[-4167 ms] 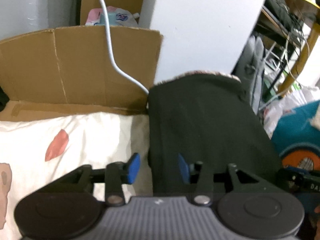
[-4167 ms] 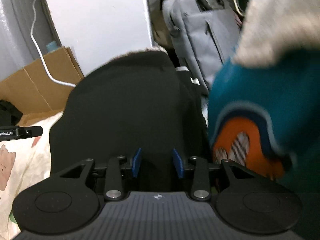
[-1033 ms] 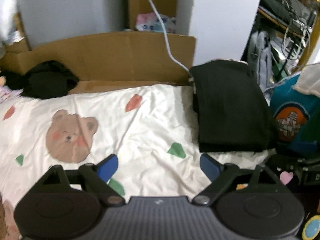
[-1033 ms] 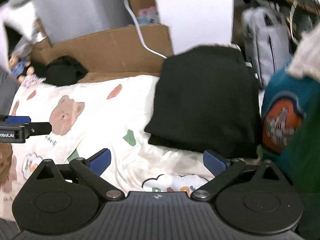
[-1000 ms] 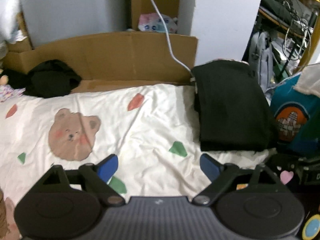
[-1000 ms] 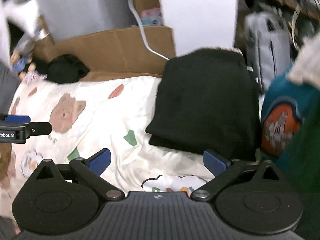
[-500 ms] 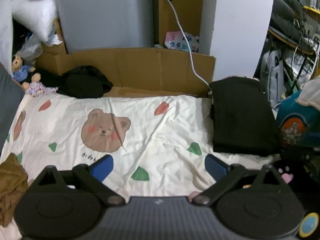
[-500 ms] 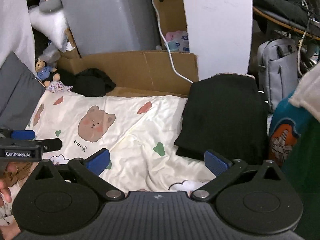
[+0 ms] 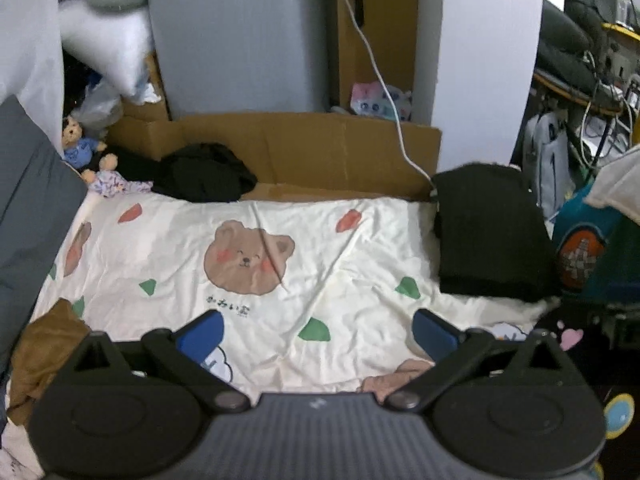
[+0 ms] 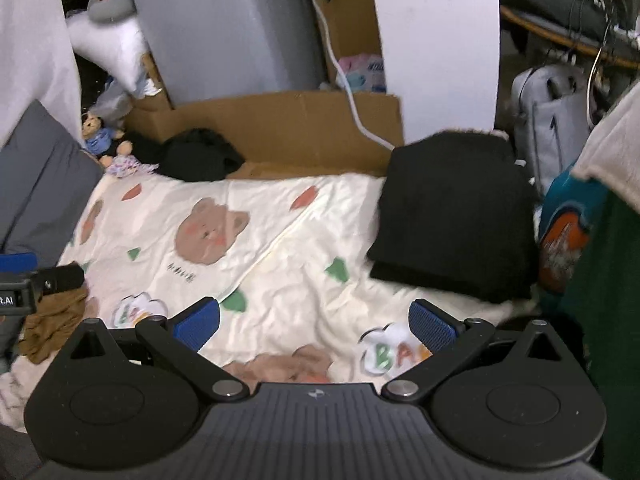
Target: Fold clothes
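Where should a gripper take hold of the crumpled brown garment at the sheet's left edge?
Probably at a raised fold on top of the brown garment, coming from above: it lies bunched on the sheet with no flat hem showing. Both grippers are open and empty.

A bed sheet (image 9: 320,264) printed with a bear spreads across the middle, and everything else sits around it. At the sheet's far right corner lies a folded garment (image 9: 488,236), with a cardboard panel (image 9: 304,152) standing along the sheet's far edge and a loose bundle of clothing (image 9: 204,178) at the far left against that cardboard. A crumpled garment (image 9: 44,352) rests on the sheet's near left edge, and a pillow (image 9: 28,216) lies beyond its left side.
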Available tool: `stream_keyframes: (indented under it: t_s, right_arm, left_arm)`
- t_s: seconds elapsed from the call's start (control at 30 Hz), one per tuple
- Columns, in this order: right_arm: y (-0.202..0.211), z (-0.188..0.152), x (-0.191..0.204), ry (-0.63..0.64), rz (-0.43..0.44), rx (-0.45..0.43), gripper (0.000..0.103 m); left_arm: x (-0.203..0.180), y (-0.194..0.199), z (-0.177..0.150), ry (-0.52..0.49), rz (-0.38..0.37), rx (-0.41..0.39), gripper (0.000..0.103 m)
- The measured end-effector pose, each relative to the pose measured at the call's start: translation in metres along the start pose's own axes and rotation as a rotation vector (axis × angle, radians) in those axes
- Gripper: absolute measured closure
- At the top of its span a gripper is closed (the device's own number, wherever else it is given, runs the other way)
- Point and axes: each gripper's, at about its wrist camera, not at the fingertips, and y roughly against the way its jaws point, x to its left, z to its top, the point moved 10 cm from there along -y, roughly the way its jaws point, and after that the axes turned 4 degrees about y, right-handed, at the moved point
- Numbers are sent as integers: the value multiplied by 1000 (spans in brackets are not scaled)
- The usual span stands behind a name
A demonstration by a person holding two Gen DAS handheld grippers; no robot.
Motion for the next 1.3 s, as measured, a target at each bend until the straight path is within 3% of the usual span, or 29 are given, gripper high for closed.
stream_keyframes:
  t_s: [0.13,0.3,0.93,1.03,1.17,1.3]
  right_arm:
    - [5,3,2,14,-48,-35,0]
    - [8,4,7,22,-47,-37,0]
    - [16,-13,62,262,122,-16,0]
    - [15,-14,61,264,120,-13,0]
    - [15,-11,53,230,93,-9,0]
    - [15,-10,48,210,67,-15,0]
  left_arm:
    - [12,6,0,4,19,-28,1]
    - [25,8,-6,48,8,-13,1]
    - [64,12,-42,226,81,79,1]
    - [56,15,-40,204,61,47,1]
    - [45,13,-42,167,52,74,1]
    - [41,13,-42,155,30,49,1]
